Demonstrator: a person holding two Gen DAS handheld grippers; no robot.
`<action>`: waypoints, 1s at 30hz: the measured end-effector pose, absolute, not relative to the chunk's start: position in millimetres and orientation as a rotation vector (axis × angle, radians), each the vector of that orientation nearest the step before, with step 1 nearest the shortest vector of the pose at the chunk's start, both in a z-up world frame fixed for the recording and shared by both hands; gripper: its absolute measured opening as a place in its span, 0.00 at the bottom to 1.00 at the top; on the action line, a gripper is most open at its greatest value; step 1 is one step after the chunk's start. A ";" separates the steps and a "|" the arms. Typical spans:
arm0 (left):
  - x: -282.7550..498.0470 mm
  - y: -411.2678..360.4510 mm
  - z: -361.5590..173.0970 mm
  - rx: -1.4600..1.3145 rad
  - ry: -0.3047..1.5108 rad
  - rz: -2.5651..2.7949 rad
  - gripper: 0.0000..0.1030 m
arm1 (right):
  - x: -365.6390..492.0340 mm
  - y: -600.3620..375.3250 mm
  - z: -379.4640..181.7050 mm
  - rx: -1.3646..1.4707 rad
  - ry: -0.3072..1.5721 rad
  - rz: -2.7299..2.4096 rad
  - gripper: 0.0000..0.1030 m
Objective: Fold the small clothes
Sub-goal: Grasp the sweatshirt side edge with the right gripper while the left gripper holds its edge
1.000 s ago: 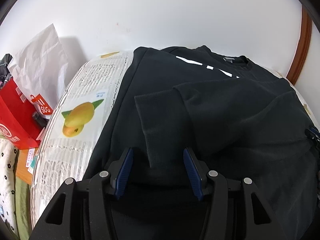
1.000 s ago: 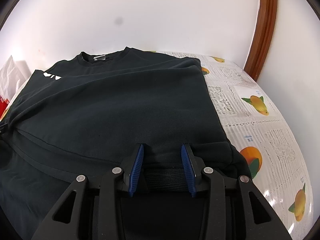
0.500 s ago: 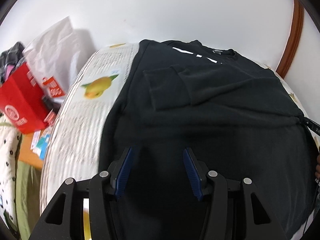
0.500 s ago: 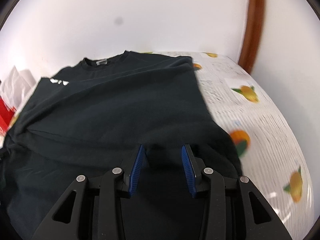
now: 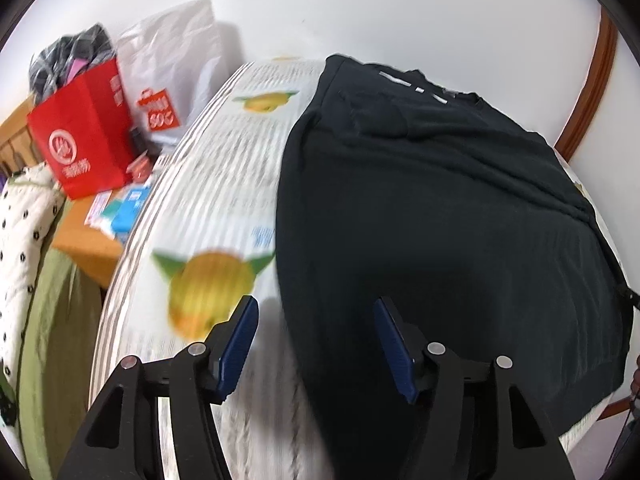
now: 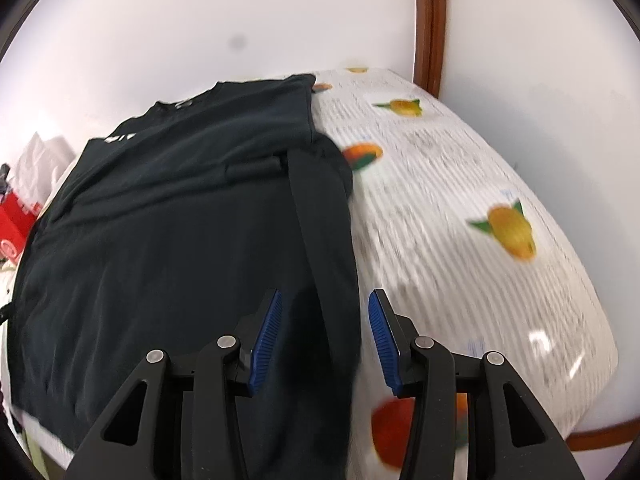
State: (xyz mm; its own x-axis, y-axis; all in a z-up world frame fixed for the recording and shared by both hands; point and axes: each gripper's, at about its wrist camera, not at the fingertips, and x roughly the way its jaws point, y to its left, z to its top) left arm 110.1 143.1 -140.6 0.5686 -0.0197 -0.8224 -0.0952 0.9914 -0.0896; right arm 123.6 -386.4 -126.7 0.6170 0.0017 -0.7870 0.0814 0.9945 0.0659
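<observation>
A black long-sleeved top (image 5: 440,208) lies flat on a table with a fruit-print cloth (image 5: 224,184), sleeves folded inward over its body. It also shows in the right wrist view (image 6: 180,220). My left gripper (image 5: 316,344) is open and empty above the top's left bottom edge. My right gripper (image 6: 324,340) is open and empty above the top's right bottom edge, where the folded side lies.
A red paper bag (image 5: 84,140) and a white plastic bag (image 5: 172,64) stand left of the table, with a white dotted quilt (image 5: 20,232) below them. A white wall and a brown wooden frame (image 6: 430,20) stand behind. The cloth (image 6: 480,240) shows right of the top.
Both grippers have pulled back toward the top's bottom hem and drifted outward, left one to the left edge, right one to the right edge. Both stayed open.
</observation>
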 end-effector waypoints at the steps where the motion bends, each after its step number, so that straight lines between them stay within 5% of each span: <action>1: 104.5 144.8 -142.0 -0.138 0.967 0.041 0.56 | 115.4 -386.6 -128.1 0.100 0.905 -0.039 0.44; 12: 57.9 128.4 -151.8 -0.104 0.944 -0.005 0.54 | 50.4 -375.9 -153.5 0.122 0.878 0.026 0.40; 14: 56.3 122.2 -151.9 -0.092 0.940 -0.008 0.43 | 48.7 -368.8 -154.7 0.093 0.855 0.014 0.26; 16: 56.1 116.5 -151.7 -0.078 0.937 -0.005 0.21 | 48.6 -364.3 -152.8 0.060 0.824 -0.007 0.12; 19: 53.8 113.5 -151.2 -0.091 0.943 -0.033 0.09 | 50.9 -370.1 -150.3 0.066 0.826 -0.016 0.09; 30: 35.8 107.5 -151.0 -0.150 0.957 -0.102 0.21 | 52.8 -402.1 -151.9 0.181 0.861 -0.015 0.18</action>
State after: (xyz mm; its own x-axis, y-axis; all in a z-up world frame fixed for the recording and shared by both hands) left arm 35.8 107.5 -151.0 0.5723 -0.1533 -0.8056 0.0203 0.9847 -0.1730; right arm 52.8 -402.1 -151.9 0.6522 0.0595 -0.7557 0.0864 0.9846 0.1521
